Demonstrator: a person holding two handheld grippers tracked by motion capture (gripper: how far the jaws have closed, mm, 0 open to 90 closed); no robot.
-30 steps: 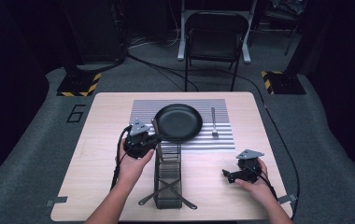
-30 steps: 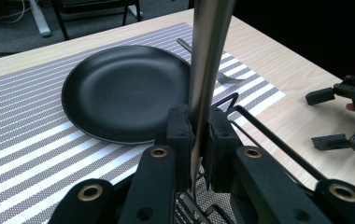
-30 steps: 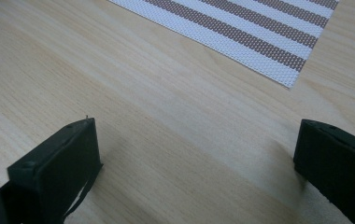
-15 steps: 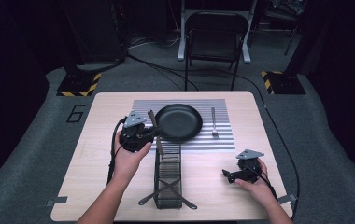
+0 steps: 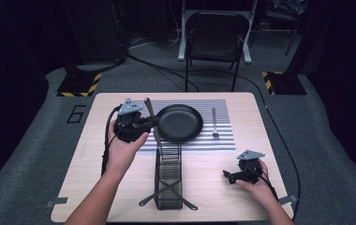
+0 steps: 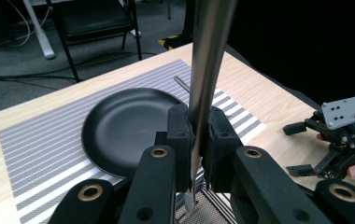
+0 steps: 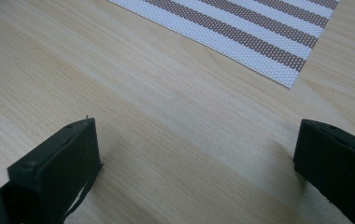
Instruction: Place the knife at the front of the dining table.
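High view: your left gripper (image 5: 144, 125) holds a knife (image 5: 149, 108) upright at the plate's (image 5: 181, 123) left edge, over the striped placemat (image 5: 223, 138).

Its jaws are clamped on the knife's lower shaft, tip down, likely so you can lay it beside the plate opposite the fork (image 5: 215, 124). The knife is slim, plain, shiny steel. Your right gripper (image 5: 240, 176) rests on the bare table (image 5: 87, 159), jaws wide apart and holding nothing, near the wire rack (image 5: 169, 176).

table lit from above, surroundings dark; soft blur, faint shadows.
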